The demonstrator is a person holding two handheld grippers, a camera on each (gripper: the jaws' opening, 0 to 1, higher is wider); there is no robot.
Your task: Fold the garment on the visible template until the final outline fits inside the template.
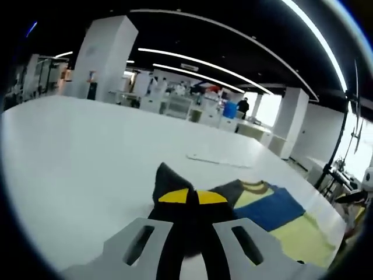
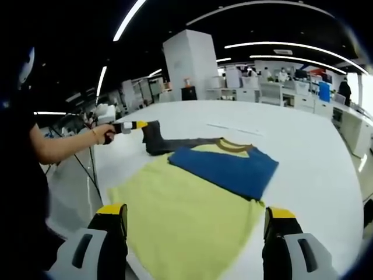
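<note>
Grey sleeve (image 1: 169,184) pinched by left gripper (image 1: 192,197)

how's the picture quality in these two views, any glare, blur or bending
Left gripper view: fisheye bends the ceiling light strips, bright window glare at right, left gripper slightly soft. Right gripper view: even light on the garment, white table bright but readable, edges curved.

The left gripper (image 1: 192,197), with grey jaws tipped in yellow, has its tips pressed together on a dark grey sleeve (image 1: 169,182) of the yellow, blue and grey garment (image 1: 280,216). The sleeve rises in a peak above the tips. The rest of the garment lies flat to the right on the broad white table (image 1: 87,157). Beyond it, a thin white flat sheet (image 1: 218,158) rests on the table.
</note>
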